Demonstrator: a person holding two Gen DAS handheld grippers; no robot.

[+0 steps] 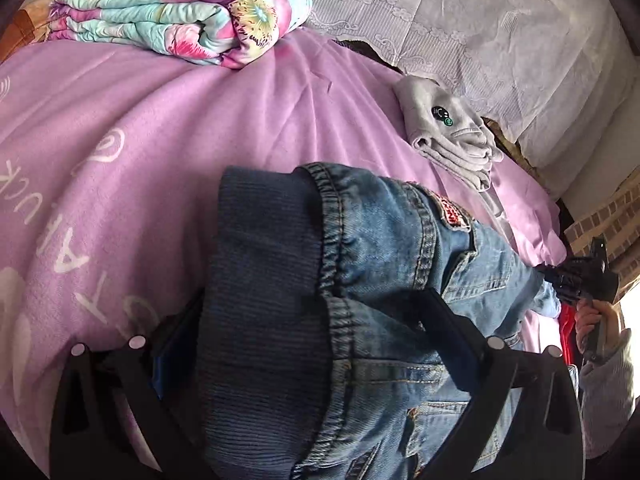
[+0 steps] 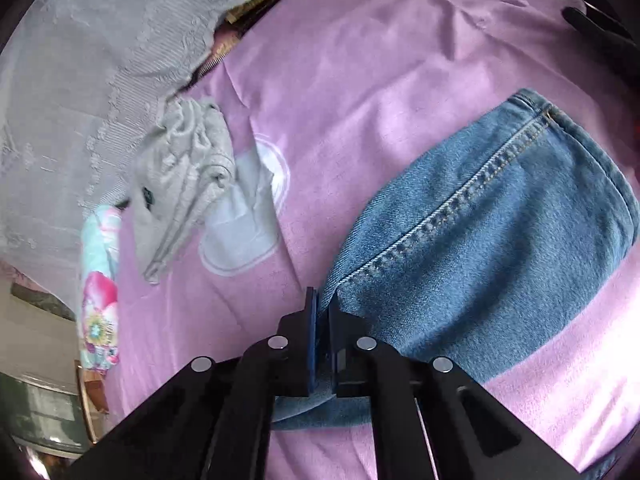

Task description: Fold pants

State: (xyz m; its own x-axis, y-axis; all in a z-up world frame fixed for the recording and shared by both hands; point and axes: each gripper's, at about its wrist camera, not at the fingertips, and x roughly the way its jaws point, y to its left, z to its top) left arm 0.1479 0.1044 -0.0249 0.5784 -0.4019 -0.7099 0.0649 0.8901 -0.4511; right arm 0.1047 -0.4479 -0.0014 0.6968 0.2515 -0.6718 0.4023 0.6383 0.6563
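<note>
Blue jeans (image 1: 392, 248) with a dark ribbed waistband (image 1: 260, 280) lie on the pink bedsheet (image 1: 140, 128). My left gripper (image 1: 312, 300) is open wide. Its left finger is beside the waistband and its right finger rests over the denim. In the right wrist view a jeans leg (image 2: 480, 220) with a stitched seam stretches across the sheet (image 2: 380, 60). My right gripper (image 2: 323, 312) is shut on the edge of that leg, and denim shows below the pads. That gripper (image 1: 576, 280) also appears at the right of the left wrist view, held by a hand in a grey sleeve.
A folded floral quilt (image 1: 180, 12) lies at the far side of the bed. A folded grey garment (image 1: 452, 132) (image 2: 184, 176) sits near a white lace cloth (image 1: 480, 20). A brick wall (image 1: 600, 220) stands past the bed's right edge.
</note>
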